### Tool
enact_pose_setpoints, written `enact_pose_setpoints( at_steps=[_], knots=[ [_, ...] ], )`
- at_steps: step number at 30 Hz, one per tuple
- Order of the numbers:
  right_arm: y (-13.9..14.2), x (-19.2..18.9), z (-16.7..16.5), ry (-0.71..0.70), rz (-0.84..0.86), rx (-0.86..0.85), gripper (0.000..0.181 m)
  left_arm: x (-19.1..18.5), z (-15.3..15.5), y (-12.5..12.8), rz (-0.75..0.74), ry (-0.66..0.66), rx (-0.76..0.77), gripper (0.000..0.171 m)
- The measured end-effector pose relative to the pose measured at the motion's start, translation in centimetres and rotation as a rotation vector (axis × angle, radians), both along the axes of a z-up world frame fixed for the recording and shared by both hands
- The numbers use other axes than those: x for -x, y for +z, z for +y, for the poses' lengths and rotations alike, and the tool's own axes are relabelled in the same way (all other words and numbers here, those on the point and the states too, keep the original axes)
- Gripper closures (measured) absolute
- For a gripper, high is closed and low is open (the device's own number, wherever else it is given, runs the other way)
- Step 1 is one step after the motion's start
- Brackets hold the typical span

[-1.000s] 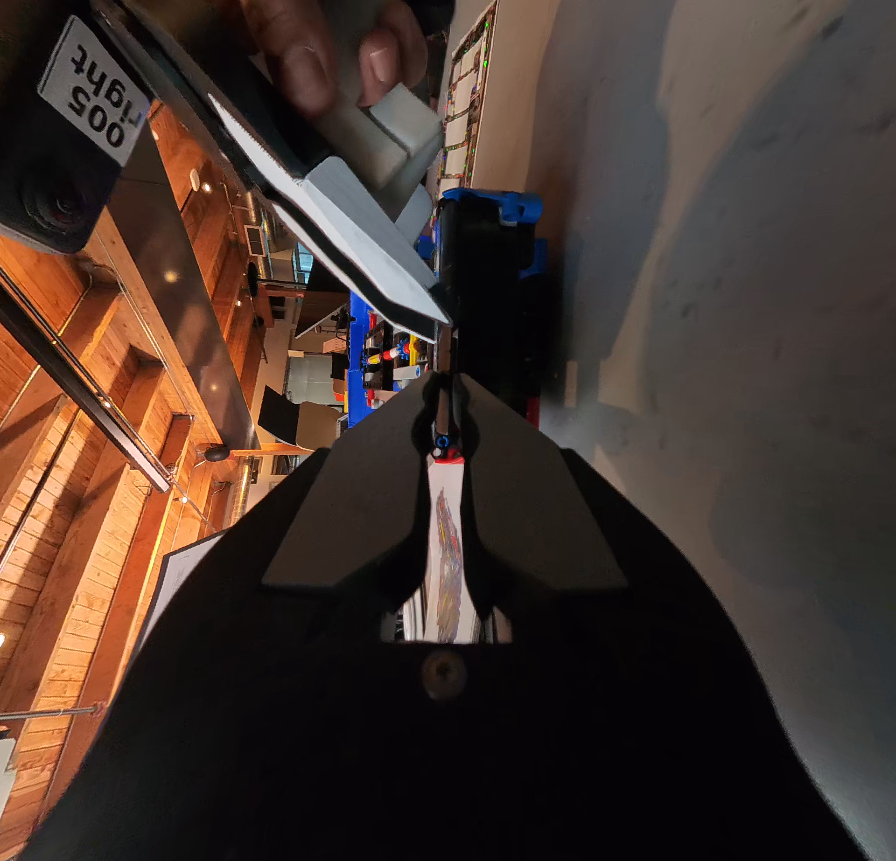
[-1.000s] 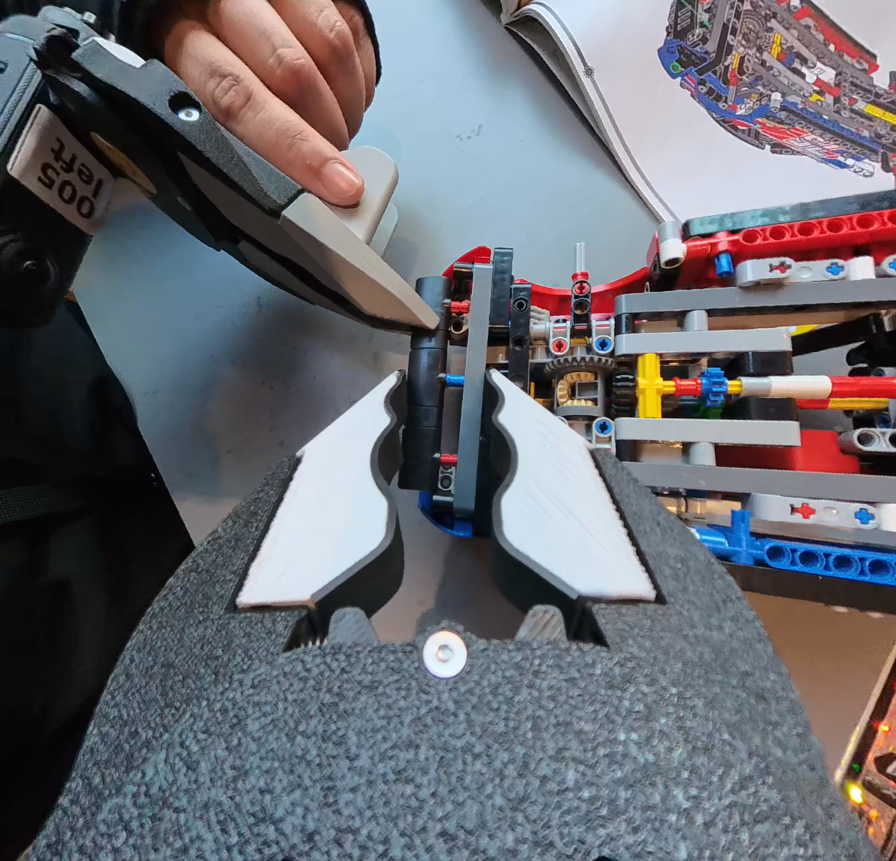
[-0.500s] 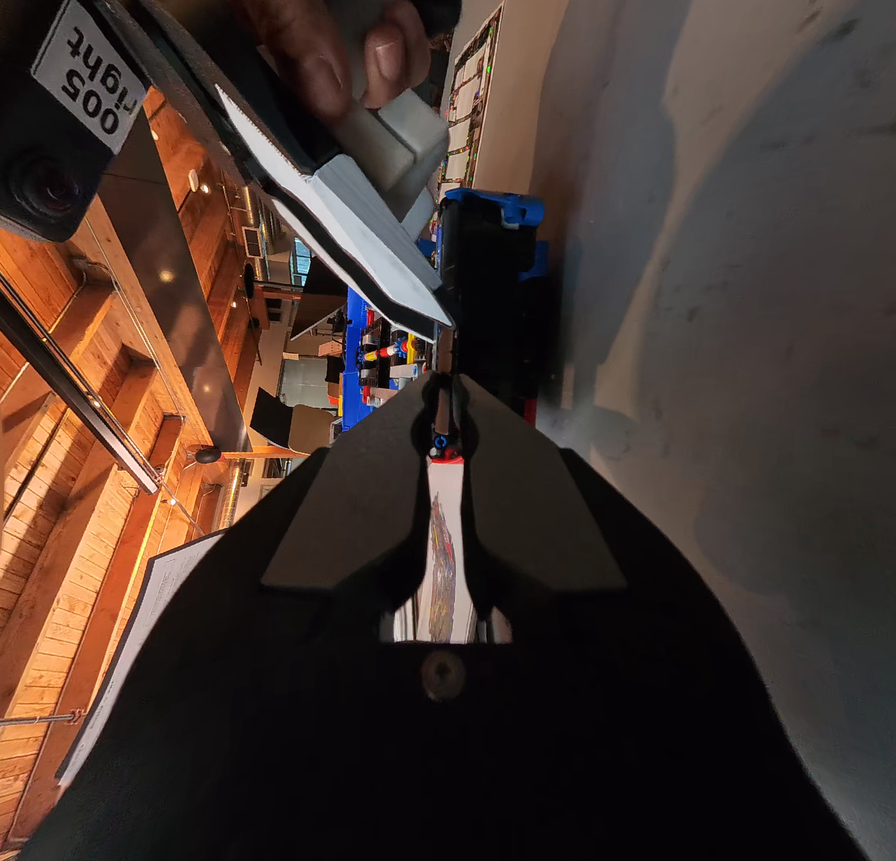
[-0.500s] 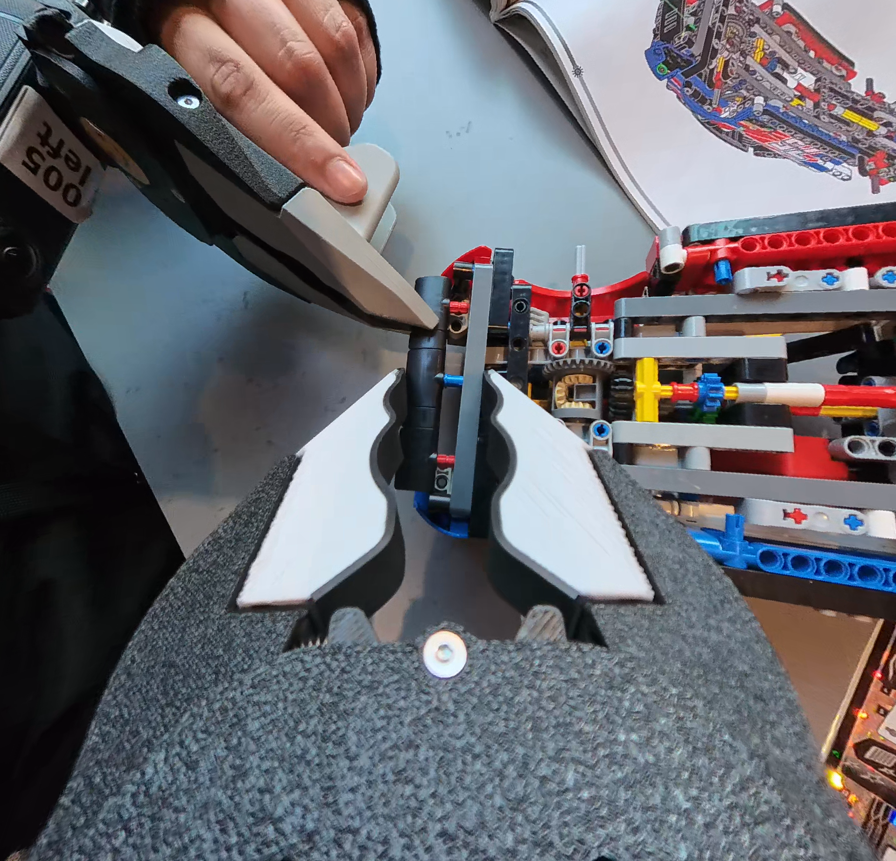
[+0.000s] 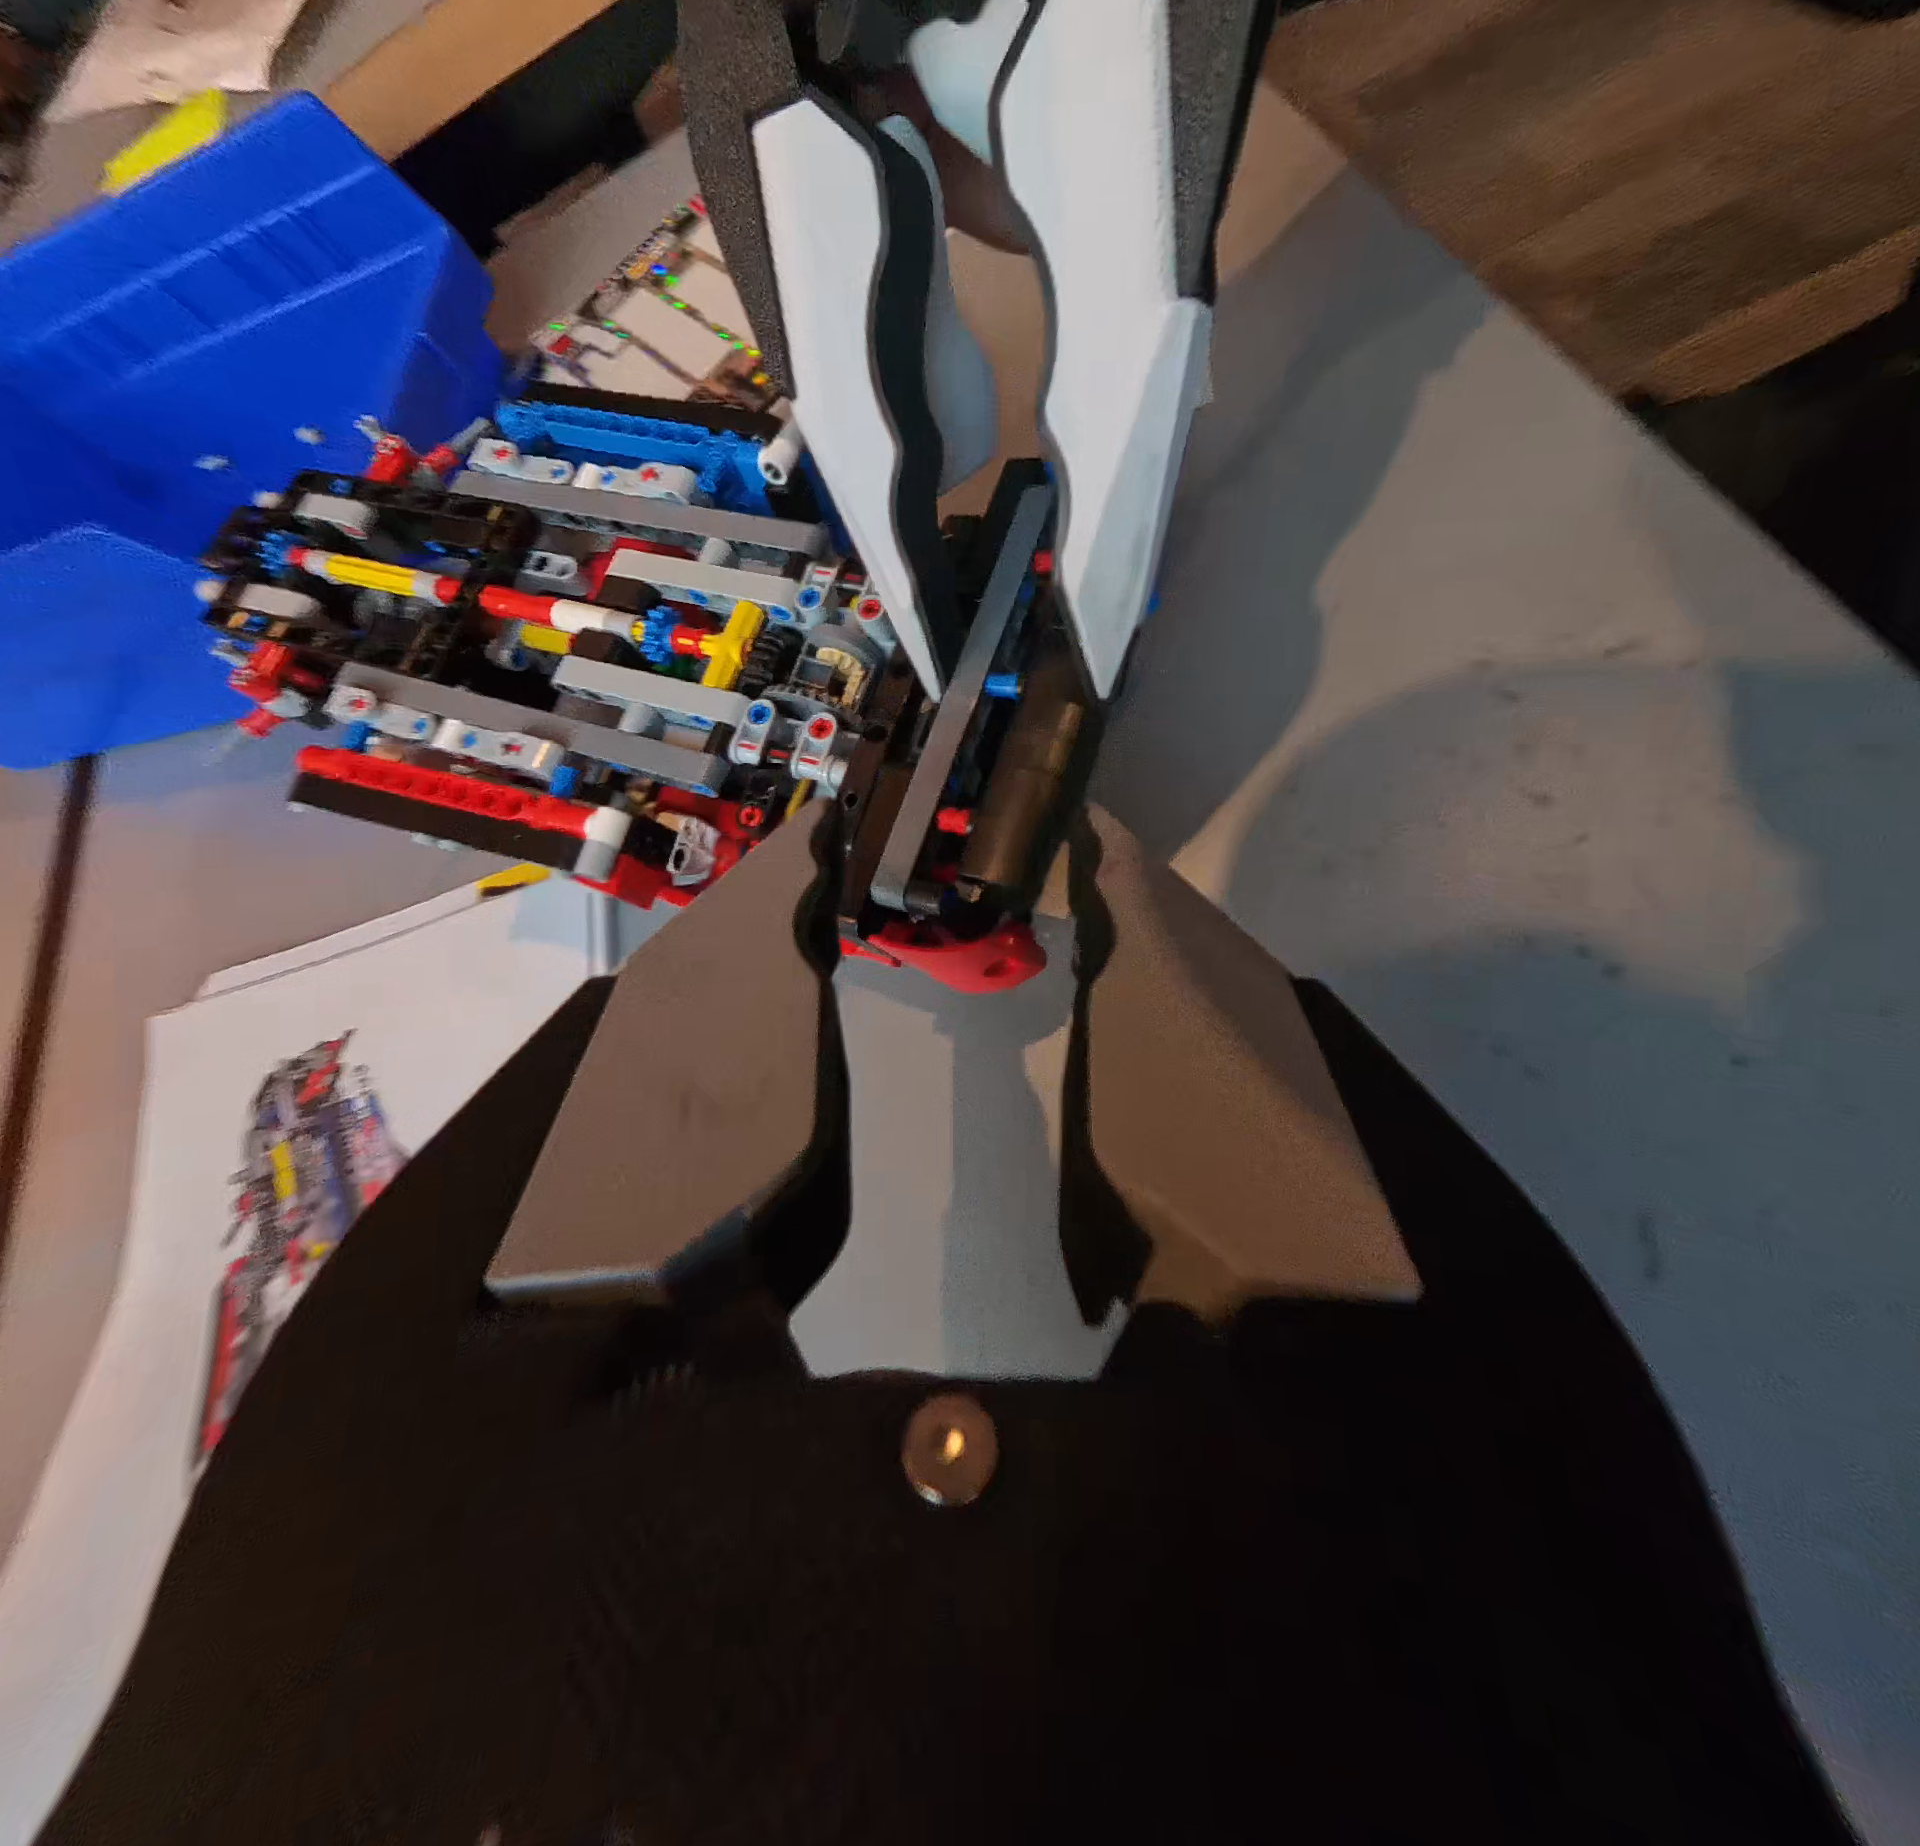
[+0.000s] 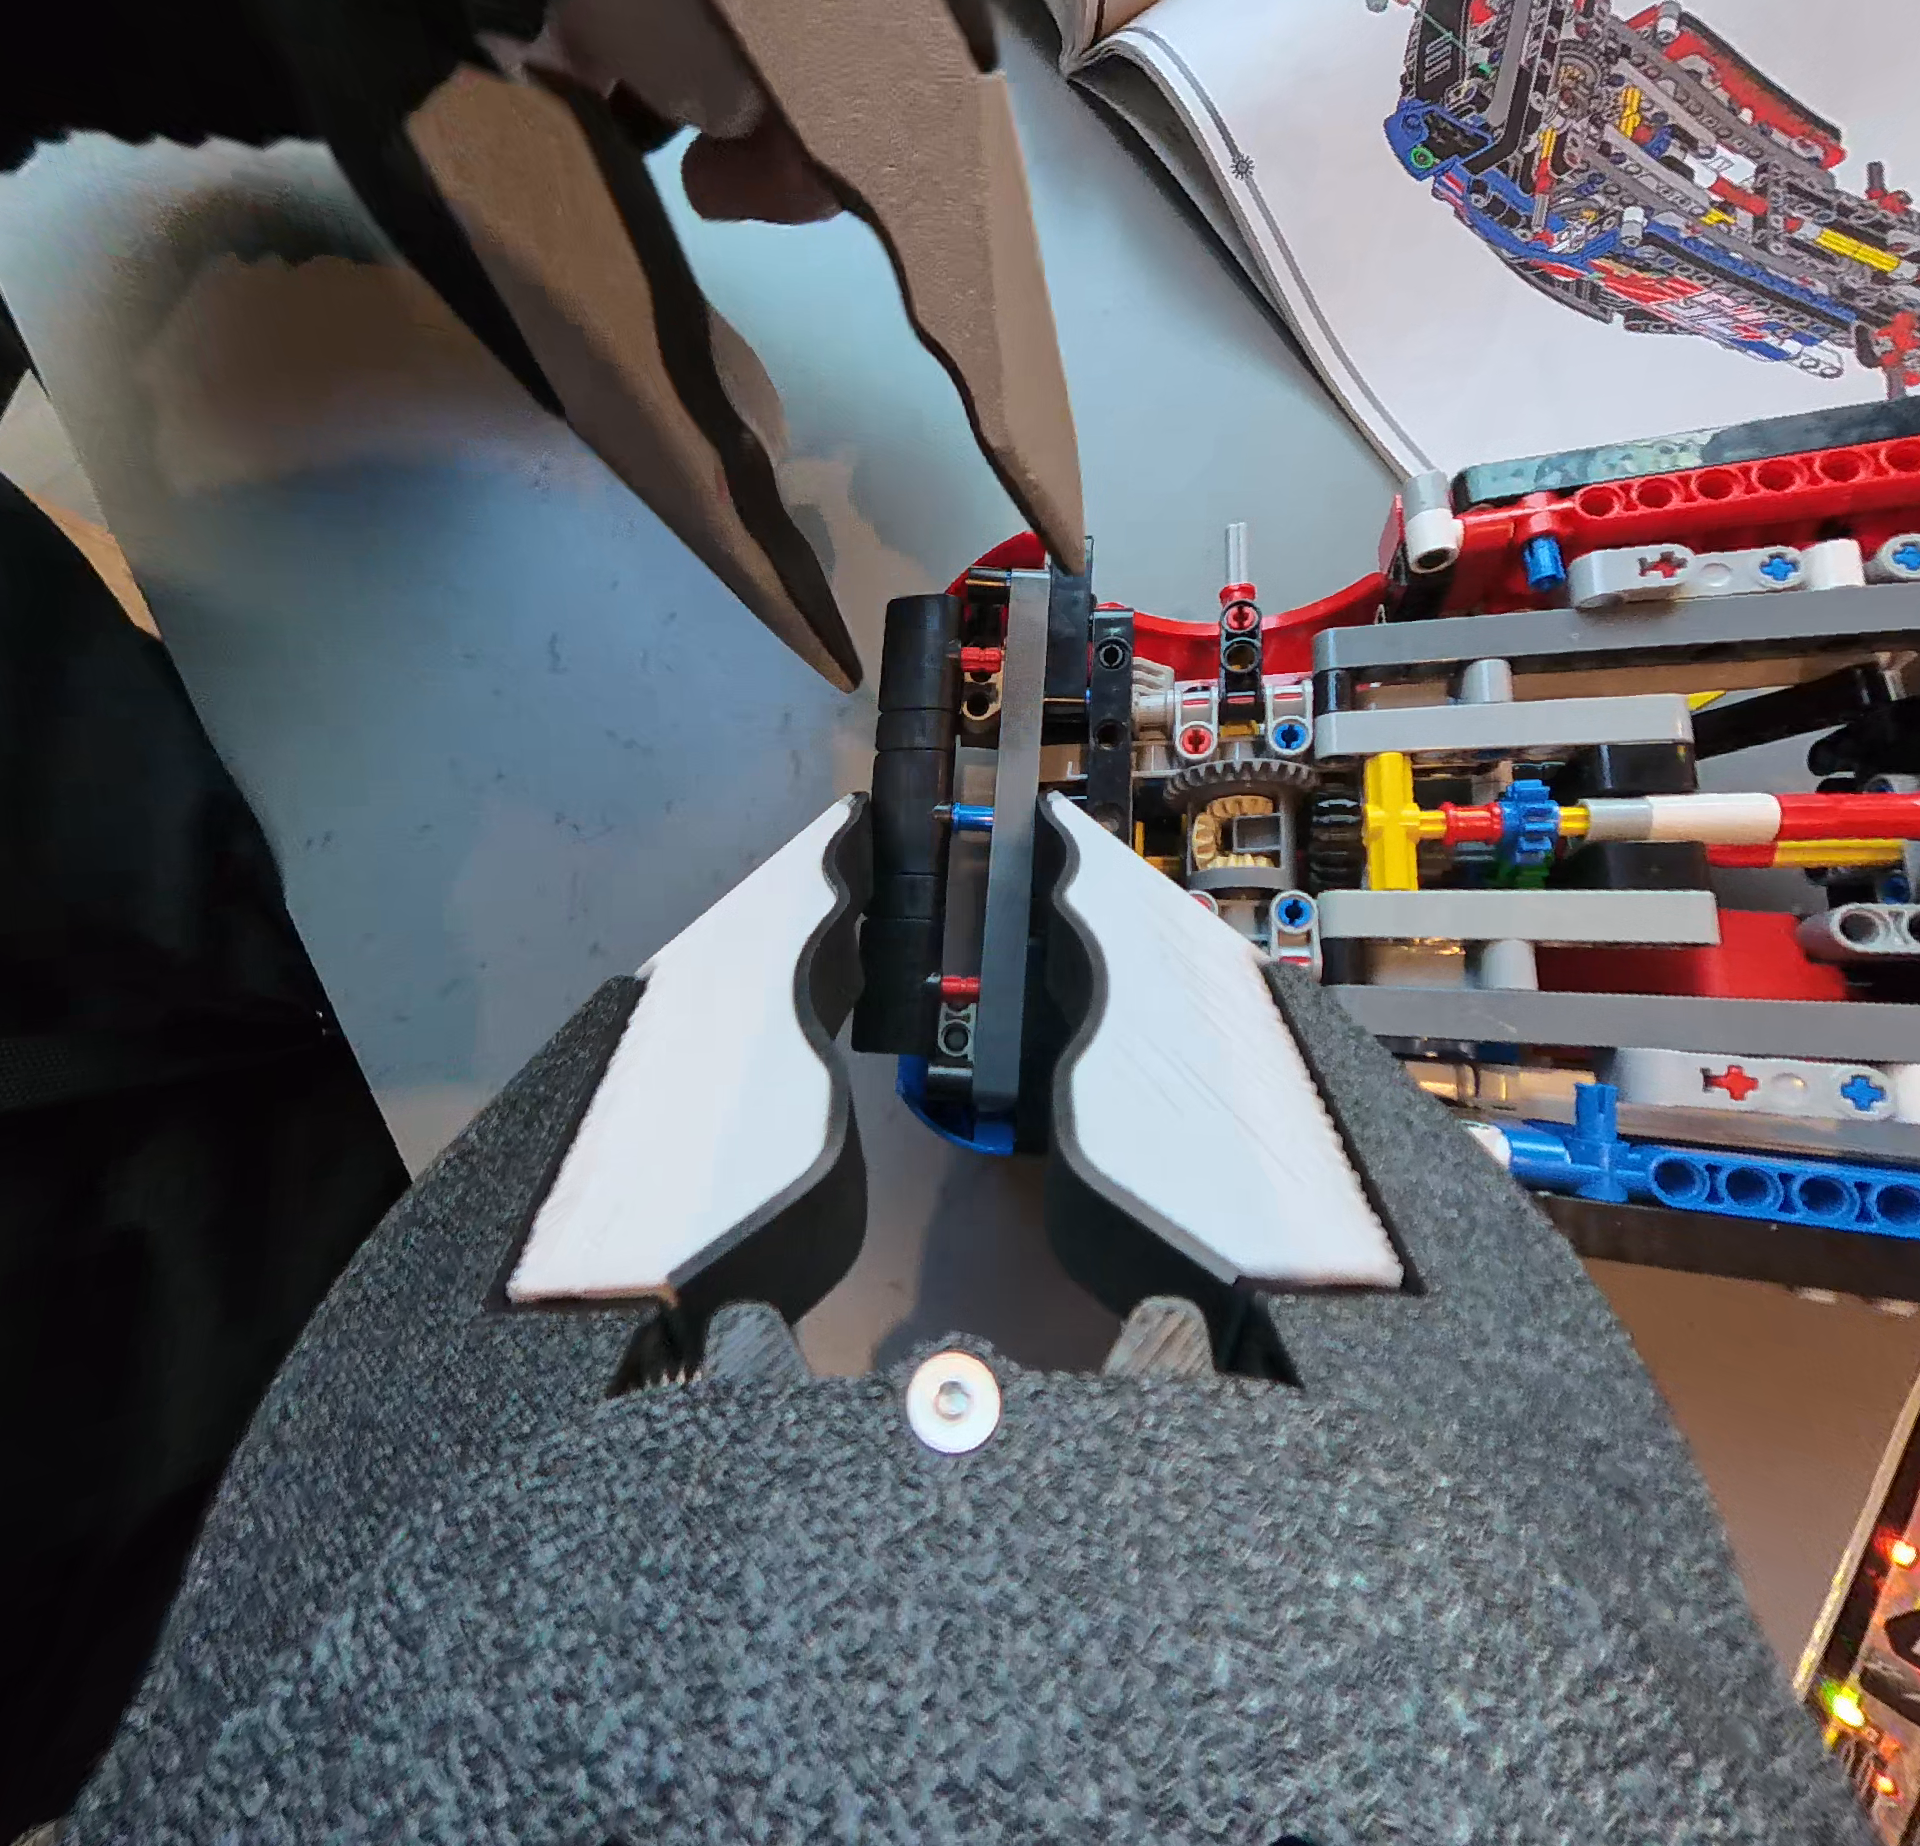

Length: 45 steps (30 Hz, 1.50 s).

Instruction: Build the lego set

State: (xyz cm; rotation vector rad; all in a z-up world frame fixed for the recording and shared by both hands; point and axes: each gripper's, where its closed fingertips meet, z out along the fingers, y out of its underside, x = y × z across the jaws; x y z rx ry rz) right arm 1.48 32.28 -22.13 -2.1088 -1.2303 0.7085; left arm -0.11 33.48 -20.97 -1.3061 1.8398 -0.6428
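Lego model (image 6: 1475, 861) lies flat on grey tabletop (image 6: 520, 757), open manual (image 6: 1558, 238) just beside it. Right claw (image 6: 951, 809) clamped on the model's end: grey beam and black stack between its fingers. Left claw (image 5: 951, 861) spread wide, straddling the same end from the opposite side, one tip touching its top. Blue bin (image 5: 208, 394) behind model; contents not visible.

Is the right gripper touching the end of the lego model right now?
Touching. The right wrist view shows the right gripper with both fingertips pressed against the end stack of the lego model.
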Motion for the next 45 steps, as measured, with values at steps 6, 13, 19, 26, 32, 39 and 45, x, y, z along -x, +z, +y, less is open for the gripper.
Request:
enact_pose_setpoints(
  at_steps=[6,13,19,26,32,39,45],
  knots=[
    [0.0,-0.5,-0.5,0.036,-0.032,0.0,0.15,-0.8,-0.8,-0.6,0.062,-0.067,0.265,0.14],
    [0.0,-0.8,-0.7,0.077,-0.038,0.02,0.15,-1.1,-1.4,-0.5,0.03,-0.061,0.364,0.15],
    [-0.1,-0.8,-0.7,0.104,-0.077,-0.01,0.15,-1.0,-0.9,-0.3,-0.02,-0.012,0.441,0.157],
    [-0.1,-0.8,-0.7,0.105,-0.07,-0.011,0.15,-0.9,-1.3,-0.5,0.04,-0.024,0.365,0.128],
    [-0.1,-0.9,-0.8,0.109,-0.059,-0.022,0.15,-0.8,-0.7,-0.7,0.091,-0.021,0.307,0.119],
    [-0.1,-0.9,-0.8,0.119,-0.058,-0.036,0.15,-0.7,-0.7,-2.2,0.156,-0.005,0.299,0.109],
    [-0.1,-1.0,-0.9,0.123,-0.059,-0.052,0.15,-1.1,-1.0,-2.3,0.147,-0.03,0.332,0.11]
  ],
)
